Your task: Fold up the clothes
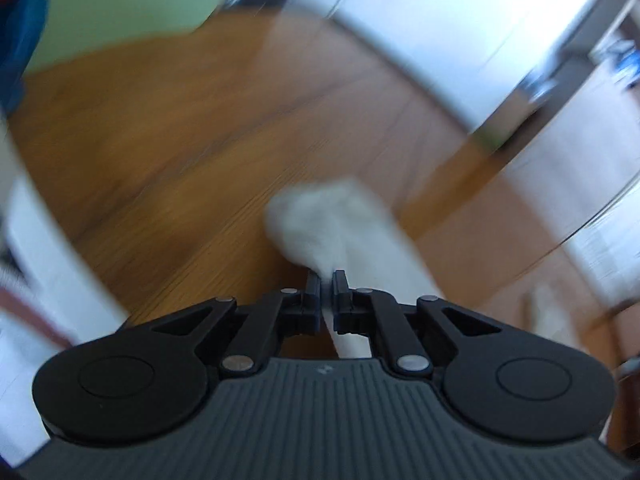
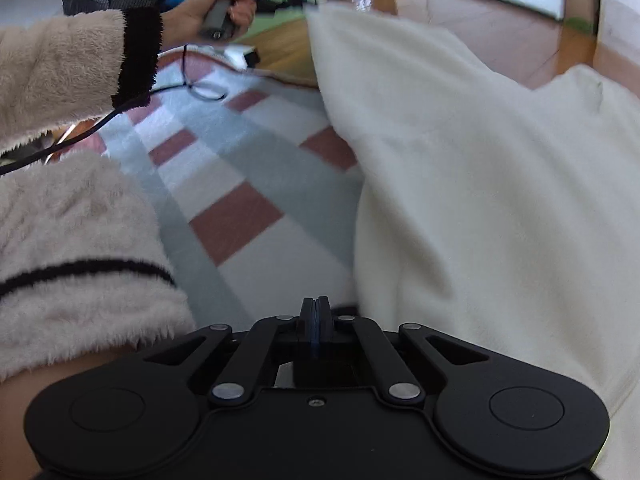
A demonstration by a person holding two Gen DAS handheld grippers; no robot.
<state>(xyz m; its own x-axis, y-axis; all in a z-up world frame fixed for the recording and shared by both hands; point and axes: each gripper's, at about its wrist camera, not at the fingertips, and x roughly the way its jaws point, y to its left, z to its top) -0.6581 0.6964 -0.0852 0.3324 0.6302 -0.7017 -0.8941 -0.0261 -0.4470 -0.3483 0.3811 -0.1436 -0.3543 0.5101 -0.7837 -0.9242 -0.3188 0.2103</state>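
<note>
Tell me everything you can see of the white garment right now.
The white garment is cream-white, soft, fleece-like cloth, draped in loose folds over the checked mat and reaching the wooden floor. One edge is lifted: the left gripper is shut on a bunched fold, with cloth puffing out beyond the fingertips. The right gripper is shut just beside its lower edge; no cloth shows between those jaws. The left view is blurred.

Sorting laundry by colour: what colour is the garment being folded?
Cream white, plain, no pattern. The garment shows best in the right wrist view.
</note>
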